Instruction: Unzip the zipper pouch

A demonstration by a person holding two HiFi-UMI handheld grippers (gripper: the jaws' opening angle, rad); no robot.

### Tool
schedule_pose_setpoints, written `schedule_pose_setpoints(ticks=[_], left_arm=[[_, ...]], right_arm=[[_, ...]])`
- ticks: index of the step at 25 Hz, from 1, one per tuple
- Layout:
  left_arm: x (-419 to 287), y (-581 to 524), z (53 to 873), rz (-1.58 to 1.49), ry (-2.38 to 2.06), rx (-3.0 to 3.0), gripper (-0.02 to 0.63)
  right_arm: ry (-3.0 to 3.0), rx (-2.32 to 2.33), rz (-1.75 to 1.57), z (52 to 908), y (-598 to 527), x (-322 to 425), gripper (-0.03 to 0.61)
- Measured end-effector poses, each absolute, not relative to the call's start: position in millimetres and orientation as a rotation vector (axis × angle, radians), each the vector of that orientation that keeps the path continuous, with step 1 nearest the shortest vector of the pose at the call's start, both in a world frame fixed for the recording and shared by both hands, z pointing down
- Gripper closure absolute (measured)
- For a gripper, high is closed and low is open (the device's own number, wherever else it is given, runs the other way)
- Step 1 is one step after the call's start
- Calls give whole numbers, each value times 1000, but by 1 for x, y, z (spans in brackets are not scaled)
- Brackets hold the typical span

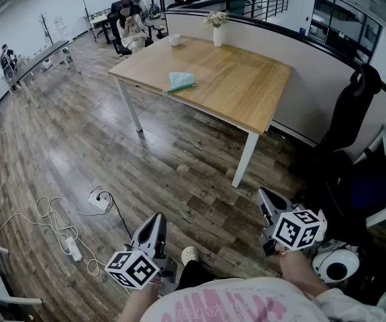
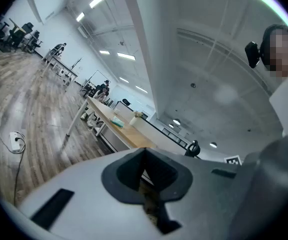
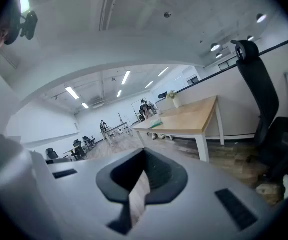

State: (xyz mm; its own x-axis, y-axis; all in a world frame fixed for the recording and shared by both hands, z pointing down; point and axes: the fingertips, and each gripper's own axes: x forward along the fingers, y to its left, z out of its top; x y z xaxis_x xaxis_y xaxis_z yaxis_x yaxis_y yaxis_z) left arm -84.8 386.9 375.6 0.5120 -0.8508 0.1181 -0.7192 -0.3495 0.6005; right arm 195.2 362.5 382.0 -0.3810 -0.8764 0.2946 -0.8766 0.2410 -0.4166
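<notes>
Lying flat on the wooden table [image 1: 233, 86], the zipper pouch [image 1: 181, 80] sits near the table's left edge, well apart from both tongs. It is a small, flat, teal-green item of roughly rectangular outline, with one corner reaching close to the table edge. Its zipper is too small to make out in any view.

A white vase [image 1: 217, 31] with pale flowers stands at the far side of the table, with a white cup [image 1: 174, 40] to its left; both are clear of the pouch.

The left tongs [image 1: 157, 219] are held low, near the person's body, above the wood-plank floor [image 1: 78, 146]. Their jaws are closed together with nothing between them. The right tongs [image 1: 266, 196] are held likewise on the right, jaws also closed and empty.

A white power strip [image 1: 99, 201] with cables lies on the floor to the left. A black office chair [image 1: 350, 116] stands at the right.
</notes>
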Motion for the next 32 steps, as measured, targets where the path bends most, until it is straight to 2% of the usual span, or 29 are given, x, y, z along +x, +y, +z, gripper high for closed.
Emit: schedule_pose_setpoints(ticks=[7,21,32], left_arm=[[-83,372,374,-265,-1274,2181,615],[-140,242,330,-269,-1262,2333,615],[-154,176,363,-231,-1193,2355,615]], right_arm=[[-2482,1717,820,380,346,187,583],[-2581,1801,762,347,217,131,583],[-2482,1766,977,408,158,98,581]])
